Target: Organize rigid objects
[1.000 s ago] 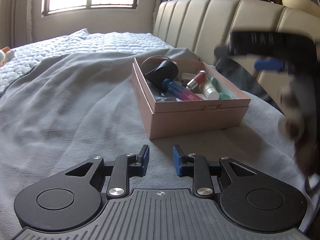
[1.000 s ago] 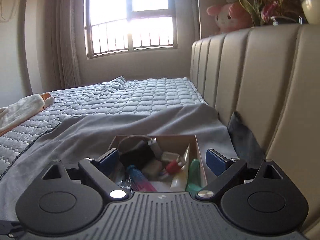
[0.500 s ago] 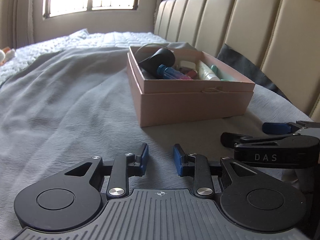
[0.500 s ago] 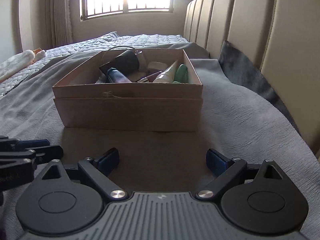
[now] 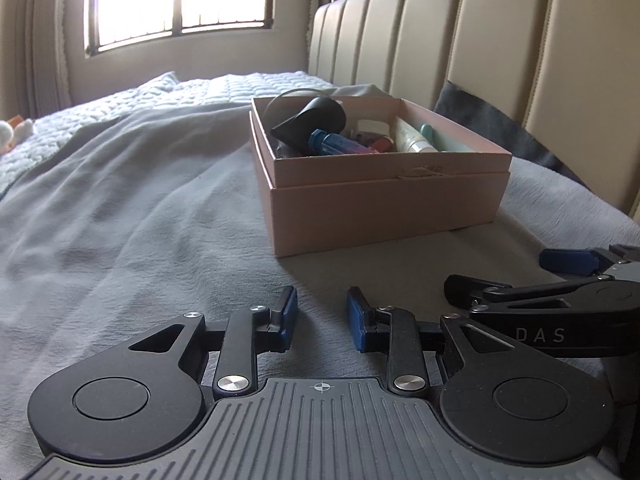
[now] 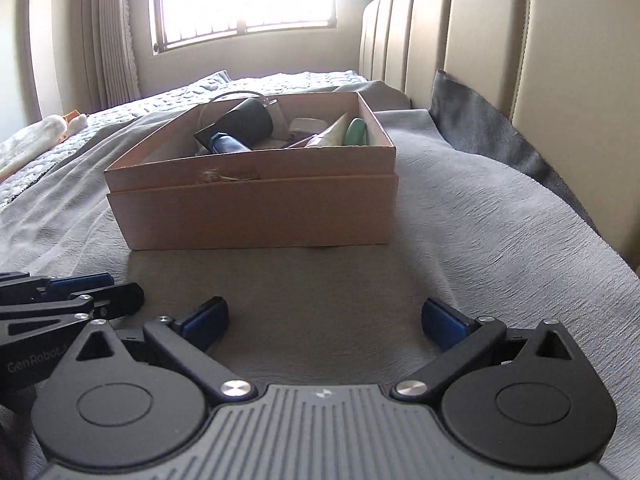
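Box: pale pink cardboard box (image 5: 384, 204), lid off, sitting on the grey blanket (image 5: 132, 216) of the bed, ahead of both my tools and near the cream padded headboard (image 5: 500, 40) on the right.
Contents: black cone-shaped holder (image 5: 310, 120), blue-capped clear pink tube (image 5: 340, 145), white tube (image 5: 408, 136), mint-green piece (image 6: 356, 132); all lie inside, loosely piled.
Left tool: left tool (image 5: 322, 314) rests low on the blanket, jaws at a narrow gap, nothing between them.
Right tool: right tool (image 6: 326, 316) sits just right of the left one, jaws opening to their widest, only blanket between them.
Step in hand: I judge the sorting is finished and I am parking both tools in front of the box.
Doing it well: I would keep both tools short of the near wall so the box is not nudged.
Change from a second ago: my right tool was above the box looking down into it; now it is down on the blanket, and the box sits farther off in its view.
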